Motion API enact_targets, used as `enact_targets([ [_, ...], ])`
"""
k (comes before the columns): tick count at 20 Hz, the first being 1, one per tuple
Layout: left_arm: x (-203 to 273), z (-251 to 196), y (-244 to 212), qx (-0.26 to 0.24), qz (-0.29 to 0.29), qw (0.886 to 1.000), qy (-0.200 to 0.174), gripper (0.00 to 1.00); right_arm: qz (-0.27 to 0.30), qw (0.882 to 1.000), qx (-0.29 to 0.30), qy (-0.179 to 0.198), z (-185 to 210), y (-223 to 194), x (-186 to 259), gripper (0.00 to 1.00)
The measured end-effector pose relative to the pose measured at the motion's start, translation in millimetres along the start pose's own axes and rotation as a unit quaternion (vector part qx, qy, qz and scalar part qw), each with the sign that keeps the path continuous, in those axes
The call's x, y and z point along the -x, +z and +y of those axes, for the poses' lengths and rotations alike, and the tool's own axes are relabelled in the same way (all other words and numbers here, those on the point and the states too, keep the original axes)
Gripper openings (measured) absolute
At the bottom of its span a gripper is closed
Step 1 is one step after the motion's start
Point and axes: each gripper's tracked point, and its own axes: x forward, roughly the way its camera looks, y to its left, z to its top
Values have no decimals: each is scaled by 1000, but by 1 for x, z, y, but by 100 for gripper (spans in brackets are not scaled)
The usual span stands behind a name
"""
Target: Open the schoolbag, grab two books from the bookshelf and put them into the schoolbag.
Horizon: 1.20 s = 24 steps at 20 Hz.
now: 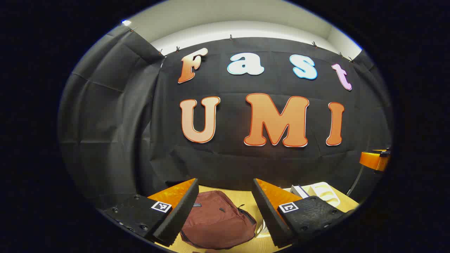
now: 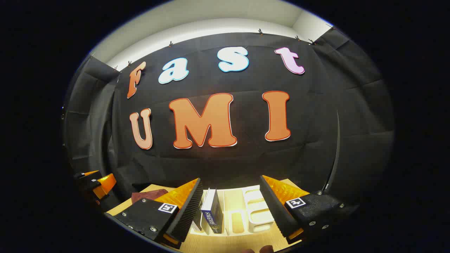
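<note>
Left hand-held gripper (image 1: 225, 211) in the left gripper view: jaws wide apart, nothing between them, held above the desk (image 1: 246, 192). Between and beyond its fingers sits the schoolbag (image 1: 218, 223), dark red, lying on the desk, zipper looks closed along the top edge. Right of the bag, past the right finger, the white bookshelf (image 1: 321, 192) stands on the desk, with a book edge just visible at its left end. Far right edge of that view: the other hand-held gripper, well apart from the bag.

Right hand-held gripper (image 2: 230, 209) in the right gripper view: jaws also spread, gripping nothing, aimed at the bookshelf (image 2: 258, 211). At the far left of this view a corner of the schoolbag (image 2: 147, 195) shows on the desk (image 2: 225, 244), partly hidden by the left finger. Between the fingers: 1 blue book (image 2: 212, 212) upright in the left part of the shelf, another thinner book just left of it, touching or nearly so, cannot tell which. Remaining shelf slots to the right look bare.
</note>
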Motion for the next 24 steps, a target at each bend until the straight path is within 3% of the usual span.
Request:
enact_targets([
  [3,-6,-4,6,1,0,1000,-4,95,-22,1000,15,-16,-5,12,-3,96],
  [6,-10,-14,6,-5,-13,1000,-25,95,-39,999,21,-8,4,17,3,96],
  [10,-13,-16,1,-2,-7,1000,-28,95,-11,1000,12,17,17,6,6,96],
  [15,-12,-14,-7,-1,10,1000,-26,95,1,998,56,9,17,-3,11,96],
  [17,-8,-7,-3,-1,5,1000,-16,95,6,999,46,25,28,-5,12,96],
  [24,3,6,2,-9,-1,1000,-12,94,19,999,24,15,22,-10,10,96],
])
